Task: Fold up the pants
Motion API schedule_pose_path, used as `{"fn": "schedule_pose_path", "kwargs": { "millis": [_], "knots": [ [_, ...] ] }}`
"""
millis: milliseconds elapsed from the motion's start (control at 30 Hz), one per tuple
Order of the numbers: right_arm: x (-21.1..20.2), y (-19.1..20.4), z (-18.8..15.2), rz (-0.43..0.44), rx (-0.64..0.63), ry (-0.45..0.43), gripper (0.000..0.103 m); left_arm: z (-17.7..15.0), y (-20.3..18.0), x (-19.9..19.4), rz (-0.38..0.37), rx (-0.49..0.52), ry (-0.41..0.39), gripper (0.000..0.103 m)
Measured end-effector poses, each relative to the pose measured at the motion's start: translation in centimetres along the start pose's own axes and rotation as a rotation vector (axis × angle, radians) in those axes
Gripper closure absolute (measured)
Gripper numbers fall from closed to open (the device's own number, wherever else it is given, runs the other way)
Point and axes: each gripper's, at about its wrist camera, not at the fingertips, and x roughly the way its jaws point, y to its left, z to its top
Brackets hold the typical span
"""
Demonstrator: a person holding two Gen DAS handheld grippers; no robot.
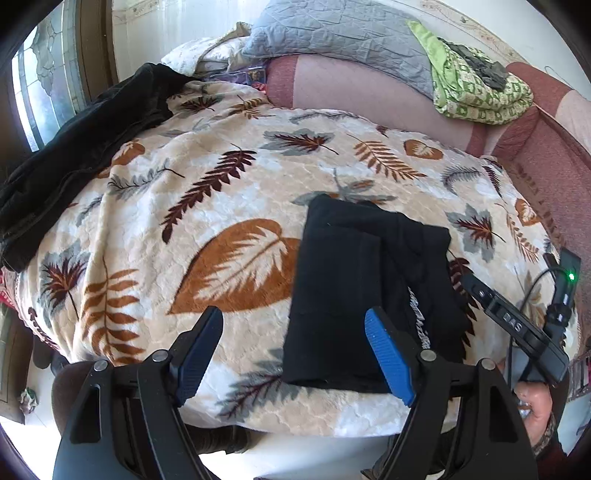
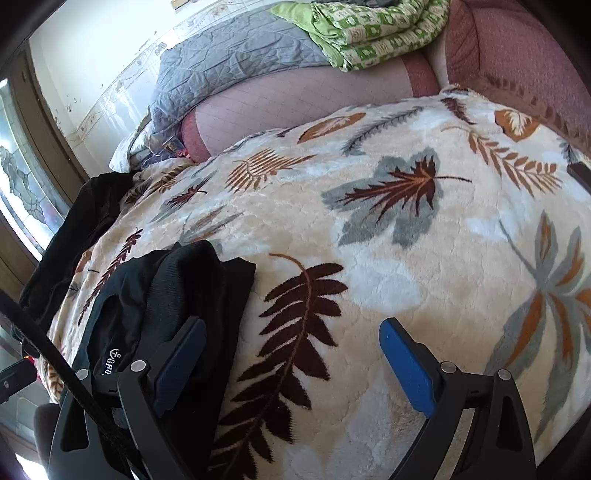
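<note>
Black pants [image 1: 354, 288] lie folded into a compact rectangle on a leaf-patterned blanket [image 1: 221, 192]. They also show at the lower left of the right wrist view [image 2: 162, 295], with white lettering near the waistband. My left gripper [image 1: 295, 328] is open and empty, hovering just in front of the folded pants, its right finger over their near edge. My right gripper [image 2: 291, 336] is open and empty above the blanket [image 2: 406, 240], just right of the pants. The right gripper's body [image 1: 517, 325] shows at the right edge of the left wrist view.
Another black garment [image 1: 81, 140] lies at the blanket's far left [image 2: 74, 236]. A grey quilted pillow [image 1: 332, 33] and a green patterned cloth [image 1: 476, 88] lie at the back on a pink sheet [image 1: 351, 88]. A window [image 1: 40, 85] is at the left.
</note>
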Motion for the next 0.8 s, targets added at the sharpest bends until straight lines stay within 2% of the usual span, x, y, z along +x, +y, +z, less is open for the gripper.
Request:
{"fn": "schedule_pose_path", "kwargs": {
  "millis": [200, 400, 600, 733, 800],
  "knots": [
    [0.3, -0.1, 0.0, 0.093, 0.037, 0.024, 0.005, 2.2, 1.6, 1.4, -0.033, -0.078, 0.001, 0.022],
    [0.5, 0.1, -0.2, 0.184, 0.059, 0.042, 0.005, 2.9, 3.1, 3.8, -0.087, -0.175, 0.061, 0.022],
    [1.2, 0.0, -0.1, 0.29, 0.097, 0.09, 0.005, 2.2, 3.7, 6.8, -0.076, -0.203, 0.141, 0.022],
    [1.5, 0.6, -0.3, 0.284, 0.064, 0.099, 0.004, 1.8, 4.1, 9.0, -0.082, -0.227, 0.198, 0.022],
    [1.6, 1.0, -0.4, 0.272, 0.042, 0.097, 0.003, 1.9, 4.2, 9.4, -0.089, -0.229, 0.203, 0.018]
  ]
}}
